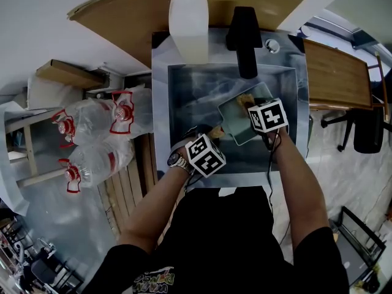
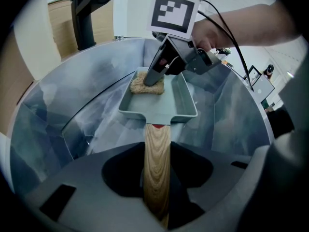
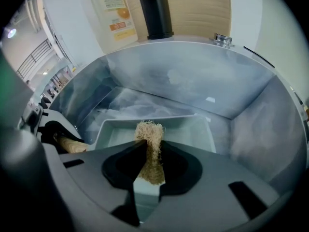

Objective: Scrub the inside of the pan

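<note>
While left gripper (image 2: 157, 180) clamps the wooden handle (image 2: 157, 151), steadying the pan (image 2: 179, 105), right gripper (image 3: 149, 166) pinches the scrub pad (image 3: 150, 134) against its floor.

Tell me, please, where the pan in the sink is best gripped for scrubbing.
Grip the wooden handle from the sink's near side: it juts straight out from the pan's rim, leaving the inside free for the scrubber.
</note>
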Motion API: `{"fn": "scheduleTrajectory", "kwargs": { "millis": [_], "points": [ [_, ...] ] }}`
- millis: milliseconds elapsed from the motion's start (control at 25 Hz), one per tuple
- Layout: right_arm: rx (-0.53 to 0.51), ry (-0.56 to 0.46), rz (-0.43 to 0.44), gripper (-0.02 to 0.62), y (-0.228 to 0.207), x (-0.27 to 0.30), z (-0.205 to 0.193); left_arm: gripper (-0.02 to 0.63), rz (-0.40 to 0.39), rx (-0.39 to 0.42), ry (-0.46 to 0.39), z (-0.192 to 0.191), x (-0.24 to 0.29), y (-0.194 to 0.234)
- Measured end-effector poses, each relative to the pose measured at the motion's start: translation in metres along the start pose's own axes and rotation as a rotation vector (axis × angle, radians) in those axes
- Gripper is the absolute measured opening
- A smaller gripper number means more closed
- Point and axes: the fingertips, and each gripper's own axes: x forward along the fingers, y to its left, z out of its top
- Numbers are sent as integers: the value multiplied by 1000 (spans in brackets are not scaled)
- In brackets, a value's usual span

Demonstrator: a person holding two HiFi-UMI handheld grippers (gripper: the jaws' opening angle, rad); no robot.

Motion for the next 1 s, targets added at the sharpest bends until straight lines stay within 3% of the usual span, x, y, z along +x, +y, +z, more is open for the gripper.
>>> {"fn": "scheduleTrajectory", "kwargs": {
  "millis": [440, 1000],
  "points": [
    [44, 3, -142, 91, -51, -10, 0, 166, -1, -2, -1, 0, -1, 0],
    [107, -85, -178, 91, -55, -17, 1, 166, -5, -1, -6, 1, 0, -1]
  ]
}}
